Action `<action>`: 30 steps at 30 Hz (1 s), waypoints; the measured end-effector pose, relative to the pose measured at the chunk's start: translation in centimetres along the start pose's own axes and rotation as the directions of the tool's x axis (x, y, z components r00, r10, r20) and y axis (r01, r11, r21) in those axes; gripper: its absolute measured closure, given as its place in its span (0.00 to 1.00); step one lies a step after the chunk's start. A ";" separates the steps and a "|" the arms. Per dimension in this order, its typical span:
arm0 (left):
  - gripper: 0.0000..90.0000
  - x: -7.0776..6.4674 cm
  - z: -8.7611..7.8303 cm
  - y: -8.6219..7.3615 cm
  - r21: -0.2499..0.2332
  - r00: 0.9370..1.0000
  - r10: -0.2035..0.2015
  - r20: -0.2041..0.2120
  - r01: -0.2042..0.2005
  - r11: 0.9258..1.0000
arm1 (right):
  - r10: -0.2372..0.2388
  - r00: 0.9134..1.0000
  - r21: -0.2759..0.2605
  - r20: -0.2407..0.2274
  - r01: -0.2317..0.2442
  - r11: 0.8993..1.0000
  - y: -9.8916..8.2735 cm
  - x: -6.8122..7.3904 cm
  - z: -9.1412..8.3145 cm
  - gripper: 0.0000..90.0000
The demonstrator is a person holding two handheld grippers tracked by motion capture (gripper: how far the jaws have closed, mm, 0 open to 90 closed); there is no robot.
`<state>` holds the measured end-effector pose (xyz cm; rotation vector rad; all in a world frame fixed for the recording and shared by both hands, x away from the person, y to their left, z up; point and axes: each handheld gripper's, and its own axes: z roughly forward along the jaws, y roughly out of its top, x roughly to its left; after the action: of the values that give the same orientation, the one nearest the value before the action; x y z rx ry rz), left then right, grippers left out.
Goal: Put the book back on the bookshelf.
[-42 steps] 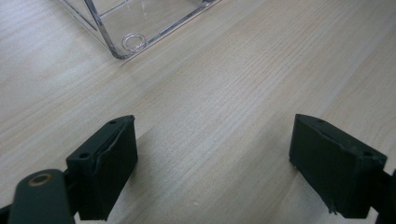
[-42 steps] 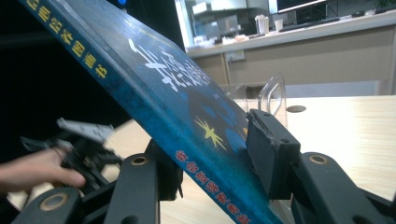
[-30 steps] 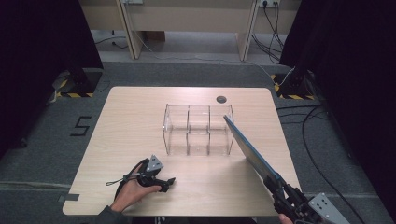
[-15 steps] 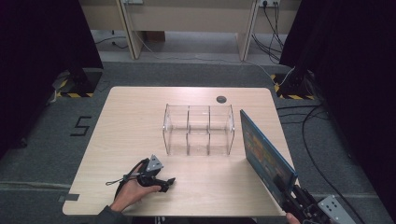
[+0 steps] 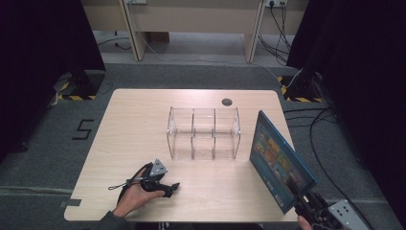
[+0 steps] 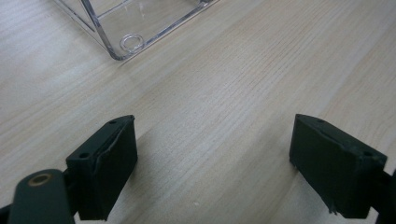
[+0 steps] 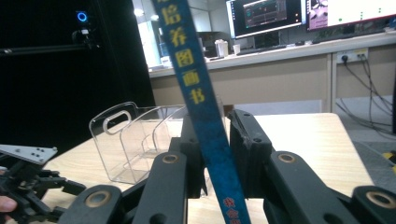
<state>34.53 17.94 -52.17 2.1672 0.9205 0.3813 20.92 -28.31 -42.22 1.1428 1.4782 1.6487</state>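
Note:
A thin blue book (image 5: 280, 160) with a colourful cover stands tilted over the table's right front corner. My right gripper (image 5: 306, 207) holds it by its lower edge. In the right gripper view the book's spine (image 7: 191, 79) runs up between the jaws, which have just been closing and now press on it; my right gripper (image 7: 217, 154) is shut on it. A clear plastic organizer (image 5: 203, 133) with several compartments sits mid-table. My left gripper (image 5: 170, 188) rests on the table near the front left, and in its own view the left gripper (image 6: 212, 168) is open over bare wood, with the organizer's corner (image 6: 126, 32) ahead of it.
The light wooden table (image 5: 134, 120) has a small black grommet (image 5: 227, 101) near its far edge. Dark curtains flank both sides, and cables lie on the floor at the right. The organizer (image 7: 130, 140) and the left gripper (image 7: 28, 186) lie left of the book in the right gripper view.
The book has swung away from the organizer toward the table's right front corner and turned, so its cover now shows. The left hand has stayed still.

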 end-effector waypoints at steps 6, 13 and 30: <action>0.16 0.0 0.0 0.0 -0.003 1.000 0.000 0.000 0.000 1.000 | -0.056 0.998 -0.003 0.020 0.056 0.998 -0.1 -0.2 0.1 0.86; 0.15 -0.1 0.1 0.0 -0.008 1.000 0.003 0.001 -0.003 1.000 | -0.095 0.995 0.014 0.043 0.095 0.995 -0.6 -0.6 0.5 0.86; 0.15 -0.2 0.2 -0.1 -0.021 1.000 0.011 0.008 -0.011 1.000 | -0.116 0.993 0.006 0.030 0.116 0.993 -1.6 -2.0 2.3 0.87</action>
<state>34.46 17.74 -52.38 2.1542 0.8968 0.3849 23.74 -28.84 -44.22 1.0591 1.5008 1.5442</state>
